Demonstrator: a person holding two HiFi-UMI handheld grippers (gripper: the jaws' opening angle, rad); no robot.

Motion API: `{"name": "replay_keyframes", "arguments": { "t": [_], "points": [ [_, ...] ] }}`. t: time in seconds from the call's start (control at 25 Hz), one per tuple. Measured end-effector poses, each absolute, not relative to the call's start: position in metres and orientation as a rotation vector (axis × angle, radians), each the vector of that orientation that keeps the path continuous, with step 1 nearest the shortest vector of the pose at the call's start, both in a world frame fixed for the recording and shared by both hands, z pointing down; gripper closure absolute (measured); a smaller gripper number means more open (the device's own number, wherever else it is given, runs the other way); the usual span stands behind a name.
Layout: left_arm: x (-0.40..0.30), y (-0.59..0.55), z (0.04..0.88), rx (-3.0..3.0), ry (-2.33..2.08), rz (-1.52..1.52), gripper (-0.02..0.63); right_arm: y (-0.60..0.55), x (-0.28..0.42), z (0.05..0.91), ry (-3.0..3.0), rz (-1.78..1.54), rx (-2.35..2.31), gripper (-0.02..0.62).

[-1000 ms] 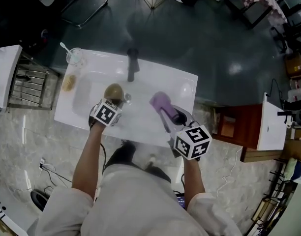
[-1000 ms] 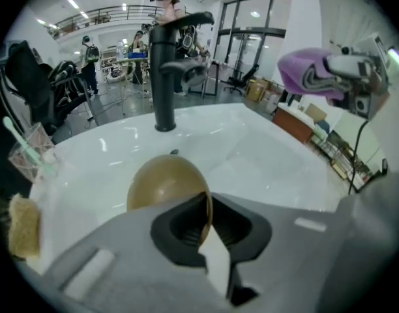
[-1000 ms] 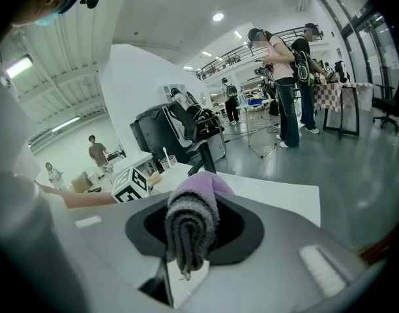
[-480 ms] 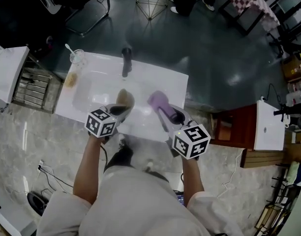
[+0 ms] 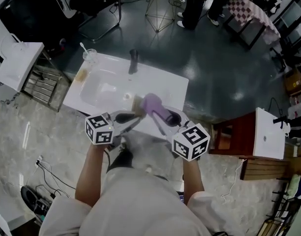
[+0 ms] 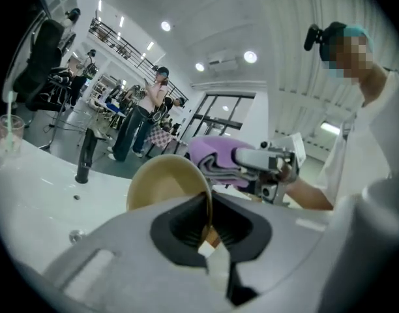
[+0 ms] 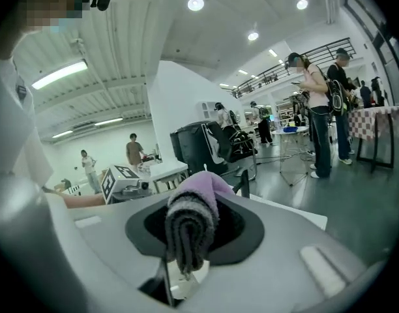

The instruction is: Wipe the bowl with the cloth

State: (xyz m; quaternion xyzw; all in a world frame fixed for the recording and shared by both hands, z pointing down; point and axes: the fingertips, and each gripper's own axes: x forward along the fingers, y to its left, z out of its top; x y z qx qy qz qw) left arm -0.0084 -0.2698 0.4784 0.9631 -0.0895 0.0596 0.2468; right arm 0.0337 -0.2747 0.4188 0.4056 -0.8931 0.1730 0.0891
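Note:
My left gripper [image 5: 133, 117] is shut on the rim of a tan bowl [image 5: 137, 104], held in the air above the front edge of the white sink [image 5: 99, 90]. In the left gripper view the bowl [image 6: 162, 181] stands tilted on its side, its rim pinched between the jaws [image 6: 209, 225]. My right gripper [image 5: 164, 116] is shut on a folded purple cloth [image 5: 152, 104], which sits right beside the bowl. The cloth [image 7: 194, 215] fills the gap of the right gripper [image 7: 188, 243]. Whether cloth and bowl touch I cannot tell.
A dark faucet [image 5: 133, 61] stands at the sink's far edge. A clear cup with a spoon [image 5: 90, 56] and a brownish sponge [image 5: 81, 75] sit at its left corner. A metal rack [image 5: 42, 85] is left of the sink; people stand in the background.
Both grippers rose out of the basin toward me. The bowl came up with the left gripper and tipped onto its side, ending next to the purple cloth.

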Motion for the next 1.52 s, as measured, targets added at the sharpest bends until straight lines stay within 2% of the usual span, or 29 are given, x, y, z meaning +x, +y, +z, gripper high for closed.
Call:
{"name": "replay_keyframes", "arguments": {
  "t": [0.24,0.4,0.92,1.52],
  "points": [
    [-0.013,-0.217,0.458,2.673,-0.184,0.093,0.595,-0.229,0.009,0.406,-2.687,0.257,1.021,0.491],
    [-0.017,-0.190,0.441,2.693,-0.152,0.016,0.595,-0.211,0.005,0.400,-2.690,0.213,0.982,0.491],
    [-0.023,-0.128,0.418,2.801,-0.101,0.038,0.591,-0.175,0.009,0.391,-2.734,-0.024,0.764,0.491],
    [-0.007,-0.071,0.411,2.872,0.066,-0.016,0.589,-0.156,0.037,0.410,-2.762,-0.028,0.769,0.491]
  ]
}}
